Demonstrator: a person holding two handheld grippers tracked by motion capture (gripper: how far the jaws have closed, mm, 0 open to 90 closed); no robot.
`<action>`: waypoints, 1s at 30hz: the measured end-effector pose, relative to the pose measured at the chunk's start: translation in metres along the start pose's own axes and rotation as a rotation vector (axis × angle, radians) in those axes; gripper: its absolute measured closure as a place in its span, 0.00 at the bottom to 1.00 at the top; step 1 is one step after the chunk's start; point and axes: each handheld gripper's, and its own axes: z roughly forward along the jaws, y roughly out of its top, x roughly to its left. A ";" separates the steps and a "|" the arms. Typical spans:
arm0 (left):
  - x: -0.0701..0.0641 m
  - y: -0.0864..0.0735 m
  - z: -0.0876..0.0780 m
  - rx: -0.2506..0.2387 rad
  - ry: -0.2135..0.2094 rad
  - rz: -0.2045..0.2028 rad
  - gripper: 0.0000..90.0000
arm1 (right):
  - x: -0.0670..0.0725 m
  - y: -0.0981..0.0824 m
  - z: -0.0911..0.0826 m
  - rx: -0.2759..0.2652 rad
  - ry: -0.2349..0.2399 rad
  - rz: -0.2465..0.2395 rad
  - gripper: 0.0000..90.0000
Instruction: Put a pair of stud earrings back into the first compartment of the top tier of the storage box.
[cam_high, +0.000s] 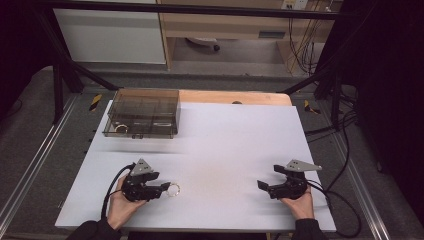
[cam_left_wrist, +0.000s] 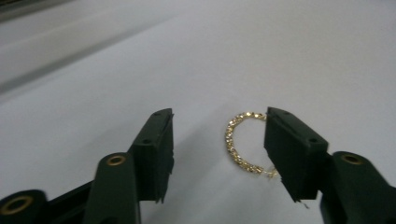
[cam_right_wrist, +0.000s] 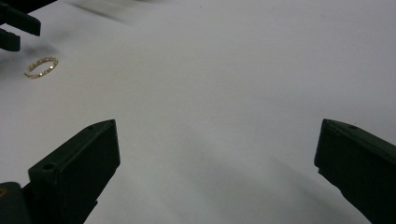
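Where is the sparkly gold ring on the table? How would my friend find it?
Start at the white table and look at its near left part, where the left gripper is. The gold ring lies flat right at the gripper's open jaws. A similar ring sits in the clear box; this one lies loose on the table.

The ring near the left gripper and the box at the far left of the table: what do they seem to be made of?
The ring looks like gold-coloured metal set with small sparkling stones; its beaded, glinting surface suggests this, though real gold cannot be confirmed. The box seems to be clear, smoke-tinted plastic: its inner dividers and another ring show through its walls.
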 end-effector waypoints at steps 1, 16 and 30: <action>-0.002 0.000 0.002 0.010 -0.009 0.005 0.54 | 0.000 0.000 0.000 -0.002 -0.001 -0.001 0.01; -0.011 -0.004 0.016 0.067 0.003 0.017 0.85 | 0.000 0.000 0.000 -0.001 -0.001 0.000 0.01; -0.012 -0.003 0.019 0.075 0.031 0.014 0.93 | 0.000 0.000 0.000 -0.001 0.000 0.002 0.01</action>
